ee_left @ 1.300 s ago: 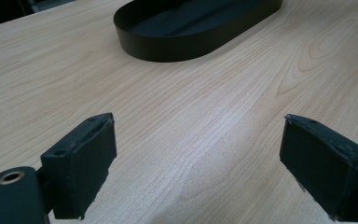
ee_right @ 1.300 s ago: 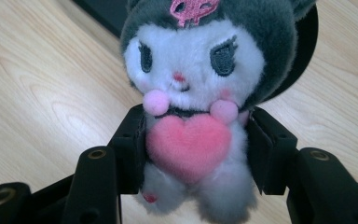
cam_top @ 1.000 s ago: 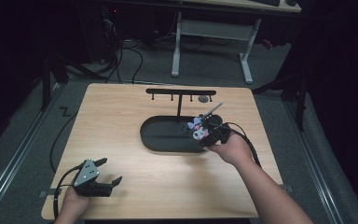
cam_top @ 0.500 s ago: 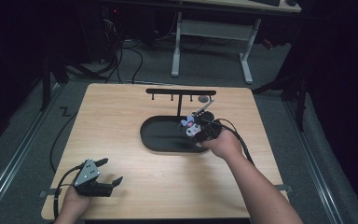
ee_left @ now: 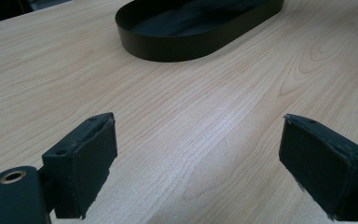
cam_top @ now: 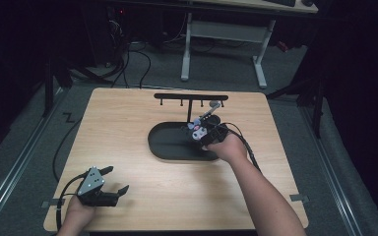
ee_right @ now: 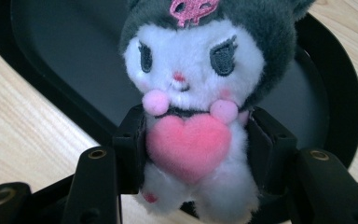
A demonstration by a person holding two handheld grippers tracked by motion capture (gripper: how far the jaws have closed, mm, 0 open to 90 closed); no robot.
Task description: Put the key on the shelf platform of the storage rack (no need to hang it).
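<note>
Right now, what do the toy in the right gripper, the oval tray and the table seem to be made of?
Plush toy: soft fleecy fabric, fuzzy nap, stitched eyes, pink felt-like heart. Oval tray: black, smooth, matte thin wall, probably painted metal or plastic. Table: pale wood or wood-look laminate, grain lines visible, low sheen.

Left hand (cam_top: 76,216) sits low at the near corner, its gripper (cam_top: 112,186) lying level, jaws spread wide with nothing between them. The right forearm (cam_top: 261,196) reaches forward and across at a slant, hand (cam_top: 229,146) wrapped over the right gripper (cam_top: 195,132), whose jaws are clamped on something soft.
</note>
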